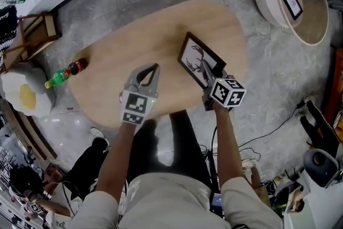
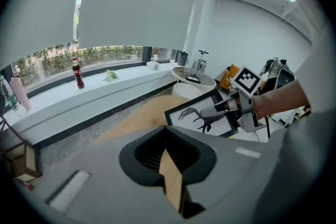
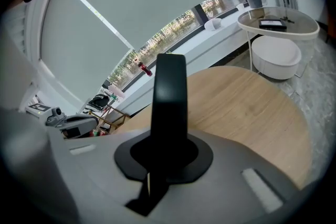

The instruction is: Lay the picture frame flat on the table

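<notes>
The picture frame point(image 1: 195, 56) is over the right part of the oval wooden worktop point(image 1: 134, 40). It is tilted rather than flat, and its face is turned up toward the head view. That face shows a dark antlered animal on white inside a black border. The right gripper point(image 1: 208, 73) holds the frame at its near right corner, with its fingers clenched on the black edge. In the right gripper view that edge point(image 3: 169, 92) rises straight up between the fingers, with bare wood beyond it. Whether the frame's far lower edge touches the wood cannot be told. The left gripper point(image 1: 154, 68) hangs over the middle of the worktop, to the left of the frame and apart from it. Its fingers meet at the tips and grasp nothing, and only a narrow wedge of wood shows through the gap behind them in its own view. From there the frame point(image 2: 202, 113) appears slanted, with the right gripper point(image 2: 210, 111) clamped on its side. On the stone floor off the worktop's left end lie a green bottle point(image 1: 55, 79) and a dark red-capped bottle point(image 1: 77, 66), near a fried-egg cushion point(image 1: 24, 95). A round white side table point(image 1: 300, 2) stands off the far right end and carries a small dark device point(image 1: 292, 4).
</notes>
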The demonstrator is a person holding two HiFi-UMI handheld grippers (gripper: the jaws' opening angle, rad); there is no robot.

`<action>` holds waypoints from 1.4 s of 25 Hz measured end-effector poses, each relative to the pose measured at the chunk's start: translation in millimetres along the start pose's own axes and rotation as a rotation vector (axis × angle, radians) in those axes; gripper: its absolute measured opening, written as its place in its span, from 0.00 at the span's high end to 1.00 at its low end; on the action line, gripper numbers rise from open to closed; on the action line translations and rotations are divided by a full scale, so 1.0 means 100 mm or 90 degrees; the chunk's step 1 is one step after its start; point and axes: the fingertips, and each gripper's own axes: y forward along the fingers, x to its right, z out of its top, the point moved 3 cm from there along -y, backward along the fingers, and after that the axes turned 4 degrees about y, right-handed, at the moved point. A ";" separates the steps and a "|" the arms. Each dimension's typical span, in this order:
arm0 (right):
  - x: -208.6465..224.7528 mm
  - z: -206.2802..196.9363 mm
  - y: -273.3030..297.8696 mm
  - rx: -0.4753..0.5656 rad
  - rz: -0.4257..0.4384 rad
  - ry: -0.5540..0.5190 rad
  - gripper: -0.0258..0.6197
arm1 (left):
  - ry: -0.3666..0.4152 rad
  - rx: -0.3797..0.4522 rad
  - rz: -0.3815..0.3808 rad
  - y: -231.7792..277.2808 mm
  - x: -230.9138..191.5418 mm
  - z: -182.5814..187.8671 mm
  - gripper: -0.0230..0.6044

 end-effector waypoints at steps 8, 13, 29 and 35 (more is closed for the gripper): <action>0.18 -0.08 0.08 0.000 -0.021 0.019 0.89 | -0.004 -0.011 -0.008 0.06 0.06 -0.10 0.95; 0.33 -0.14 0.13 -0.010 -0.034 0.028 0.83 | -0.005 -0.017 -0.011 0.11 0.07 -0.14 0.95; 0.82 -0.39 0.18 -0.020 -0.048 0.161 0.68 | 0.005 -0.032 -0.033 0.23 0.19 -0.20 0.95; 0.96 -0.50 0.18 -0.026 -0.053 0.204 0.62 | 0.008 -0.039 -0.038 0.24 0.23 -0.20 0.95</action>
